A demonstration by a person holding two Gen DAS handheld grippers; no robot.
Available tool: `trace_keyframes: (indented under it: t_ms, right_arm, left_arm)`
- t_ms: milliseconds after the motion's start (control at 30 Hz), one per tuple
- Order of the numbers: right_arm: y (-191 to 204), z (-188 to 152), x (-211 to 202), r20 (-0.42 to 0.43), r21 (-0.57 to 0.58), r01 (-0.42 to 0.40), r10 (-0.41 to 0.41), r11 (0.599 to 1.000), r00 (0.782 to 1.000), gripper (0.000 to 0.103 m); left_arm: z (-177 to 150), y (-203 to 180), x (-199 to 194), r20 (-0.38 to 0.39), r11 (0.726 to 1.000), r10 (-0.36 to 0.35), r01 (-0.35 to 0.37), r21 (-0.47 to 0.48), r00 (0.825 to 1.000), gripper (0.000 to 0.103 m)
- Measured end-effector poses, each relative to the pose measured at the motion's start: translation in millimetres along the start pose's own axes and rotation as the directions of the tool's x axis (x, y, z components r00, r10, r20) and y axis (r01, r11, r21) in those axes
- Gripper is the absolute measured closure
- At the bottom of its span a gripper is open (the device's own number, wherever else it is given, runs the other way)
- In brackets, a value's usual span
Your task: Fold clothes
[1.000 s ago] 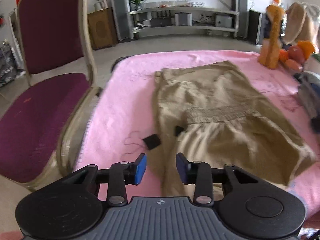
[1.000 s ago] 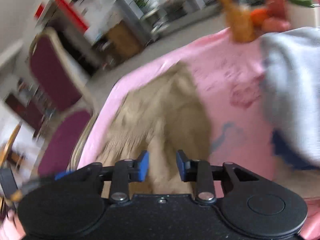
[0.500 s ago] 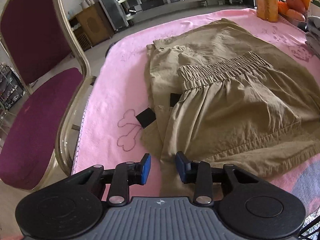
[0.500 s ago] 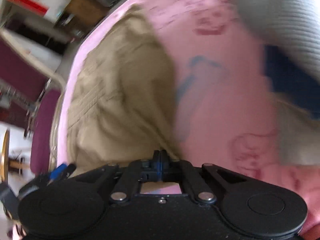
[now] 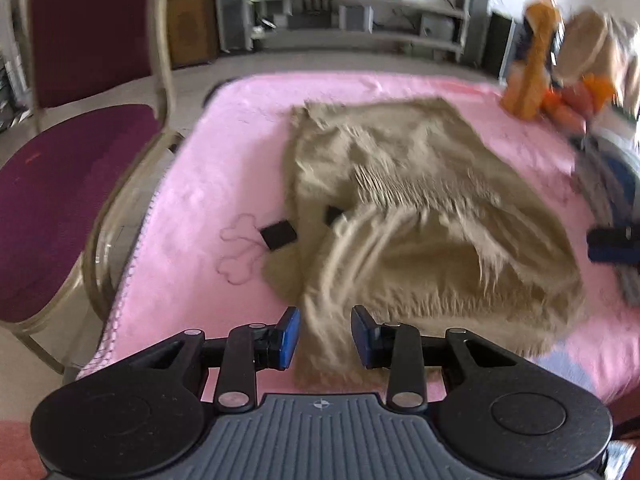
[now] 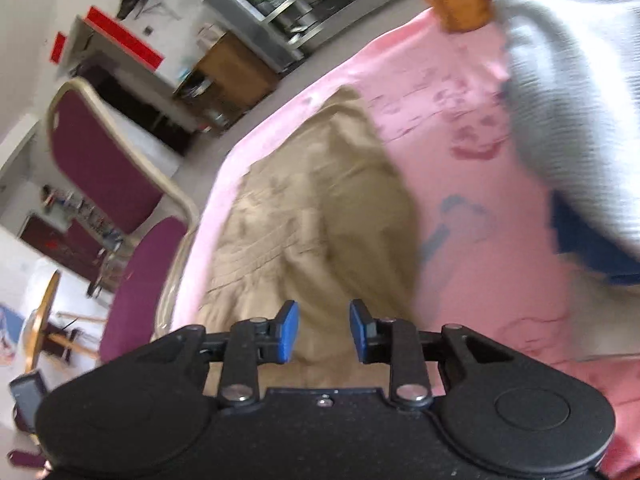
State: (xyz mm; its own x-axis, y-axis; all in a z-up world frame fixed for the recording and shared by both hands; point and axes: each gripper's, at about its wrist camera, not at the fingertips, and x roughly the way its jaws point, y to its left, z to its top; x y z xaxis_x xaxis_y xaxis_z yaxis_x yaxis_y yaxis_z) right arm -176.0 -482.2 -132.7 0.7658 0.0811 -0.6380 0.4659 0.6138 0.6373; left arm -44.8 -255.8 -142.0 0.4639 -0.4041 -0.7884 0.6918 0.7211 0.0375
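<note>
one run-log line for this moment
stage: mid-fold | item: tan fabric shorts on pink blanket | left gripper: open over hem | right gripper: opening, nothing pinched

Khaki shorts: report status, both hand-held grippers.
Left hand-held gripper open, right hand-held gripper opening, both empty. Khaki shorts half folded on pink blanket. Nothing in the way.

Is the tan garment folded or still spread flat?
Partly folded: the tan garment has one layer turned over another on the pink blanket, its gathered waistband lying across the middle. Motion blur hides the finer creases.

Left gripper [image 5: 325, 336] agape (right gripper [image 6: 323, 332] opening)
</note>
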Motion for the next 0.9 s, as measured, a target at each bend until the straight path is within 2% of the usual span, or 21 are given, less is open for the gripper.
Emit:
trace_keyframes:
  t_ms: [100,133,200,267,333,400,533,633,767,900]
  right_arm:
    - [7.3,-4.4,15.3,-0.061,-0.027,-0.011,0.009,1.000,0.998,0.073]
    - [7.2,-7.2,19.4,-0.084,-0.037,0.010,-0.013,0.999,0.996,0.073]
    - [5.0,-11.3,27.5,-0.129,-0.064,0.104,-0.111,0.993,0.985,0.073]
    - [3.6,-12.7,30.4,-0.143,-0.080,0.166,-0.176,0.983,0.974,0.077]
    - [10.8,-9.2,21.3,-0.115,-0.091,0.156,-0.166,0.984,0.979,0.076]
    - [22.9,-3.6,3.0,-0.065,-0.119,0.136,-0.144,0.983,0.987,0.074]
    - [49.7,23.1,-36.3,0.023,-0.148,0.058,-0.056,0.987,0.998,0.063]
    - [71.1,51.1,-59.9,0.099,-0.178,0.024,-0.006,0.984,0.995,0.056]
    - [91.6,87.5,-72.4,0.178,-0.185,-0.018,0.051,0.983,0.983,0.045]
    - [96.5,122.0,-52.1,0.219,-0.137,-0.036,0.066,0.990,0.973,0.040]
  left_arm:
    - [-1.6,-1.7,16.3,-0.064,0.999,0.033,-0.032,0.009,0.997,0.063]
    - [-1.1,-0.1,17.2,-0.071,0.999,0.034,-0.034,0.000,0.997,0.062]
    - [-0.2,4.1,16.3,-0.079,0.999,0.029,-0.030,-0.021,0.996,0.061]
    - [1.1,6.6,13.7,-0.082,0.999,0.030,-0.033,-0.031,0.996,0.062]
    - [6.0,7.6,2.1,-0.053,0.999,0.037,-0.038,-0.024,0.998,0.066]
    - [15.3,10.8,-14.9,-0.005,0.999,0.013,-0.013,-0.032,1.000,0.066]
    - [49.3,18.3,-43.5,0.090,0.998,-0.022,0.027,-0.052,0.996,0.057]
    - [79.0,23.9,-59.9,0.151,0.997,-0.038,0.049,-0.067,0.988,0.053]
    - [118.1,32.3,-58.0,0.175,0.990,-0.072,0.092,-0.109,0.982,0.048]
    - [151.7,38.1,-31.8,0.162,0.985,-0.085,0.107,-0.134,0.983,0.036]
